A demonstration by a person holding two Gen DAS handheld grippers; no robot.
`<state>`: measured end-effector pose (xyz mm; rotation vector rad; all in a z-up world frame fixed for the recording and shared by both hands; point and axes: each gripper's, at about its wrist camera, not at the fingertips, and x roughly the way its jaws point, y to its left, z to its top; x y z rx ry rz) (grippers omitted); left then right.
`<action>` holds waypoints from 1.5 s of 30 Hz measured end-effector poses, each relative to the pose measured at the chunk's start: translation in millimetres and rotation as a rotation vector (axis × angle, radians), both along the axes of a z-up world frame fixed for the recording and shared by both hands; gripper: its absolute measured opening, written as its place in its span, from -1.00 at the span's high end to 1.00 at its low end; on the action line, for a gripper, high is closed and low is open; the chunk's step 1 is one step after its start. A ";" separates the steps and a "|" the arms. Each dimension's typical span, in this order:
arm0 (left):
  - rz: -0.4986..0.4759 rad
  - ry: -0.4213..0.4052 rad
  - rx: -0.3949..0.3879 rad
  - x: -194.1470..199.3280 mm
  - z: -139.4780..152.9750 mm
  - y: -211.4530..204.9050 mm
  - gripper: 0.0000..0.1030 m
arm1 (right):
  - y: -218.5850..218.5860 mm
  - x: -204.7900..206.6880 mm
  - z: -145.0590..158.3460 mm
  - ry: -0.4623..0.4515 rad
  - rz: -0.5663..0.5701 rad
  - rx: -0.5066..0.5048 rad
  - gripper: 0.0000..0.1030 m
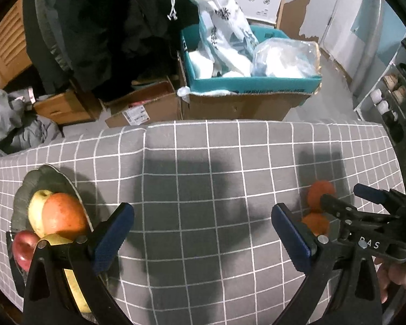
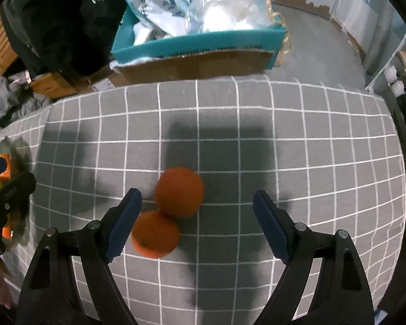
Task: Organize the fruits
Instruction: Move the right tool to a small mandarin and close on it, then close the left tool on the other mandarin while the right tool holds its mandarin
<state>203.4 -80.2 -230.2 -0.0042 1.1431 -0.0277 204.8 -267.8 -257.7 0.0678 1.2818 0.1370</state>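
Two oranges lie touching on the grey checked cloth: the far one (image 2: 179, 192) and the near one (image 2: 155, 234). My right gripper (image 2: 197, 224) is open above them, with the near orange beside its left finger. In the left wrist view both oranges (image 1: 320, 193) show at right behind the right gripper (image 1: 346, 197). My left gripper (image 1: 203, 233) is open and empty over the cloth. To its left a grey-green plate (image 1: 48, 178) holds an orange-red fruit (image 1: 63, 215), a yellow-green apple (image 1: 36, 207), a red apple (image 1: 24, 246) and a yellow fruit (image 1: 73, 279), partly hidden by the finger.
The cloth-covered table (image 1: 203, 168) ends at its far edge. Beyond it on the floor stand a teal-lined cardboard box (image 1: 246, 92) full of bags, smaller boxes (image 1: 143, 108), dark clothing (image 1: 100, 27) and a white shelf (image 1: 387, 94) at right.
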 end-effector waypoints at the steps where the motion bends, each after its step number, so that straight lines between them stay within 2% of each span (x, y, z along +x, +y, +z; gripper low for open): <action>1: 0.000 0.006 -0.001 1.6 -3.6 -0.6 -0.98 | 0.8 0.8 -3.2 0.006 -0.001 0.003 -0.64; 7: 0.003 0.034 -0.006 8.3 -18.9 0.9 -0.98 | 6.4 6.2 -16.2 0.038 0.006 0.016 -0.40; 14: 0.008 0.046 -0.023 11.0 -23.6 2.4 -0.98 | 13.2 8.6 -21.9 0.043 0.034 0.032 0.16; 18: -0.002 0.042 -0.026 10.4 -21.2 -0.8 -0.98 | 15.7 7.2 -16.5 0.006 0.045 -0.003 0.17; 27: -0.040 0.040 -0.062 5.0 -16.5 -19.8 -0.98 | -12.8 -8.0 14.5 -0.085 -0.005 -0.043 0.17; 37: -0.137 0.042 -0.068 -6.5 -17.7 -67.5 -0.98 | -51.3 -40.2 16.4 -0.081 -0.055 -0.059 0.17; 45: -0.172 0.071 -0.077 -11.5 -30.8 -93.8 -0.98 | -74.1 -58.9 13.3 -0.074 -0.082 -0.091 0.17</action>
